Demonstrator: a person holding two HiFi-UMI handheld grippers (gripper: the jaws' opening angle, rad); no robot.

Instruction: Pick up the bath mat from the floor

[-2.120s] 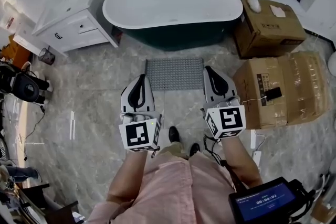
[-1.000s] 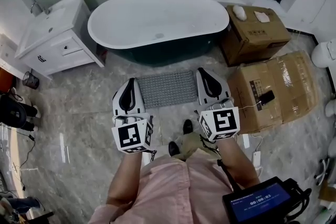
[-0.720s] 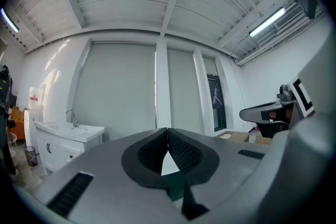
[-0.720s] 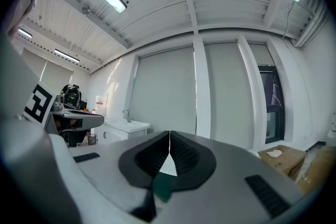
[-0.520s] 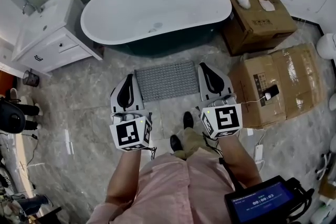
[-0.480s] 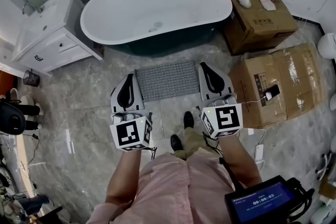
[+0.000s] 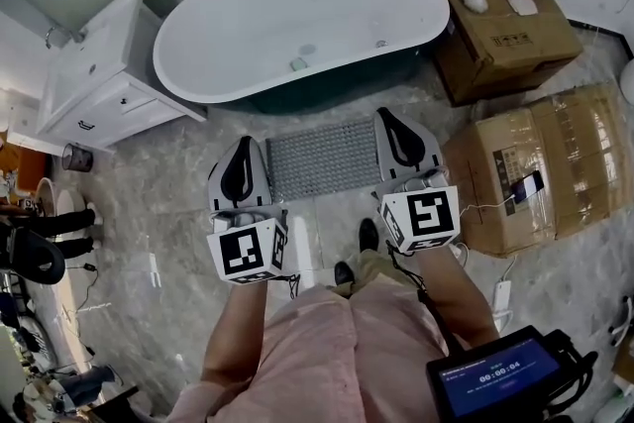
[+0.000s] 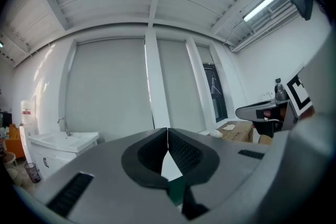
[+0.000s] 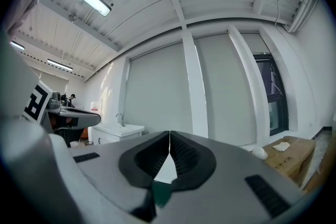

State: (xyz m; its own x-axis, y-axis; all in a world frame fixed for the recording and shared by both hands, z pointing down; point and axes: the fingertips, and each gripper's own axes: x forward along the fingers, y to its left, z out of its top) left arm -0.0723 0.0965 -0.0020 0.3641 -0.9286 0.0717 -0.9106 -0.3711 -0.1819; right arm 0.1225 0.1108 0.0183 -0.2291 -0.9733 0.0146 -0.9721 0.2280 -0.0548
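A grey studded bath mat [image 7: 324, 158] lies flat on the marble floor in front of the bathtub [image 7: 297, 25]. In the head view my left gripper [image 7: 244, 146] hovers at the mat's left edge and my right gripper [image 7: 386, 118] at its right edge, both held level above the floor. Each gripper view shows its jaws pressed together with nothing between them: left gripper [image 8: 167, 140], right gripper [image 9: 169, 143]. Neither touches the mat. The mat does not show in either gripper view.
A white vanity with sink [image 7: 99, 74] stands at the left. Cardboard boxes [image 7: 535, 173] [image 7: 505, 30] sit at the right, close to my right gripper. My shoes [image 7: 369, 235] are on the floor just short of the mat. A person's legs [image 7: 45, 223] show at far left.
I have stepped forward toward the tub. The mat and tub now lie closer under both grippers, which kept their spacing and stayed shut.
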